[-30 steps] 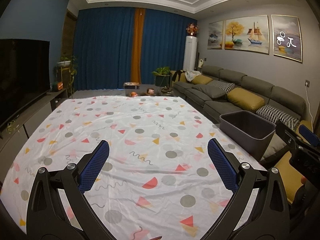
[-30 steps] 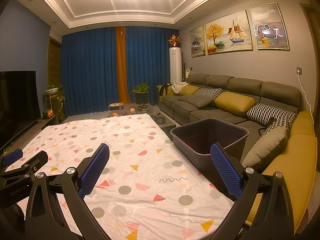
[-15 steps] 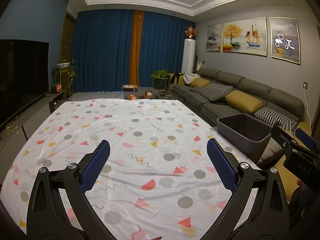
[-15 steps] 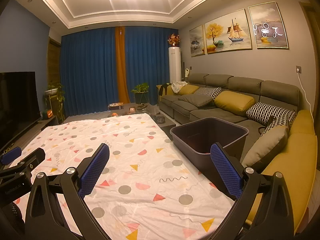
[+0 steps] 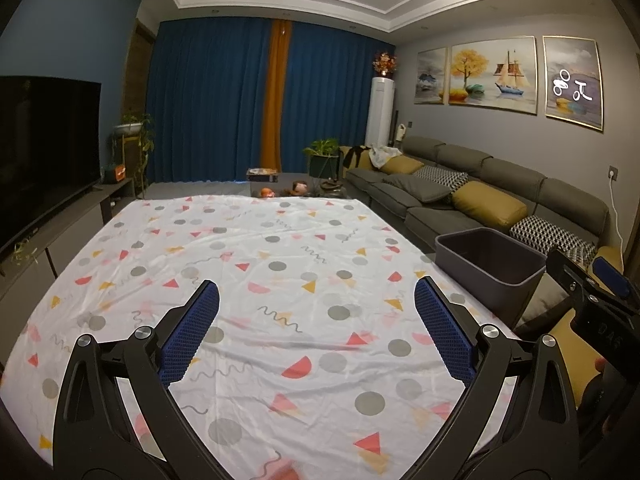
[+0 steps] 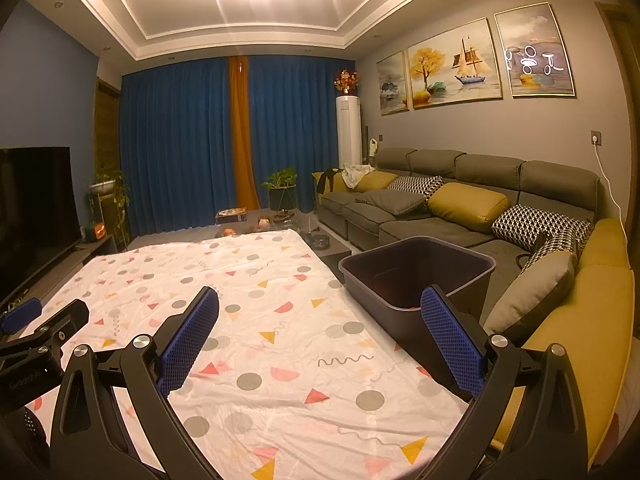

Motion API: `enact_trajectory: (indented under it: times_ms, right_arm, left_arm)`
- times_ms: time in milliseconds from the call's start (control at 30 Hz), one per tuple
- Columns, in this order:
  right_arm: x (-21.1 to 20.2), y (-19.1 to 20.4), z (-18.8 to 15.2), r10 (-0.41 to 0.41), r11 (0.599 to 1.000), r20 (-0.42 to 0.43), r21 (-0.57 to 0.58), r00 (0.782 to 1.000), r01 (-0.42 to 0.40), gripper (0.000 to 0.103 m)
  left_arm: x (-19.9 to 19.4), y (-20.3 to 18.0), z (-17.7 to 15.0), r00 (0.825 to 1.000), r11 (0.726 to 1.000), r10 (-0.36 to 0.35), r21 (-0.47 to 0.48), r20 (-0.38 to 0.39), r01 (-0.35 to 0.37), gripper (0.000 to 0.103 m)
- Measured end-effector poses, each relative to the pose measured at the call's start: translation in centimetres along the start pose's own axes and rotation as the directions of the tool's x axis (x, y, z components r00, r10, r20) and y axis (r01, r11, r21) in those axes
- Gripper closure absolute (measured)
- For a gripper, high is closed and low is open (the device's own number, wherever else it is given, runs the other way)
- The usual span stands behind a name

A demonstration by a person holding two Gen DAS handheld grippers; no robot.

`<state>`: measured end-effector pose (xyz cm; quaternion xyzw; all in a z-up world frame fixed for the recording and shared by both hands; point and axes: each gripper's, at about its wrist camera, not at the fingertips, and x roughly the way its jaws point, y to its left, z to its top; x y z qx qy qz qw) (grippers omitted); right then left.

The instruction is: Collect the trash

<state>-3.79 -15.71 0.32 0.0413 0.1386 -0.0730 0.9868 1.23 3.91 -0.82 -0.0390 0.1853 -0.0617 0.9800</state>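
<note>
Honestly, from where I stand the big risk is wasted effort: the desk [image 5: 280, 184], under its patterned sheet [image 5: 256, 288], fills the middle and lower part of both views and I can see no trash lying on it, so a reach now would likely pinch only cloth and drag the sheet into wrinkles or off the edge. One desk, one sheet. Next in size is the single grey bin [image 6: 416, 276], standing at the desk's right edge, centre-right in the right wrist view; it sits close to that edge, and a careless swing could nudge it toward the sofa [image 6: 460, 200]. Something small and reddish shows low inside the bin, too dim to identify, and that is the only possible trash I can spot. Two grippers: the left gripper [image 5: 316, 328] at the bottom of its own view, the right gripper [image 6: 320, 332] likewise, each with jaws spread wide apart and nothing between them.
</note>
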Motion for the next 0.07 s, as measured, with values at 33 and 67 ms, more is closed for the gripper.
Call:
enact_trajectory:
  times_ms: [33,67]
  right_arm:
    - [0.02,0.0,0.01,0.0,1.0,0.0,0.001,1.0,0.0,0.005]
    - [0.01,0.0,0.0,0.0,1.0,0.0,0.0,1.0,0.0,0.005]
  left_arm:
    - [-0.06,0.08,0.01,1.0,1.0,0.002,-0.005,-0.004,-0.002,0.006]
    - [-0.02,0.11,0.0,1.0,1.0,0.01,-0.008,-0.01,-0.01,0.006]
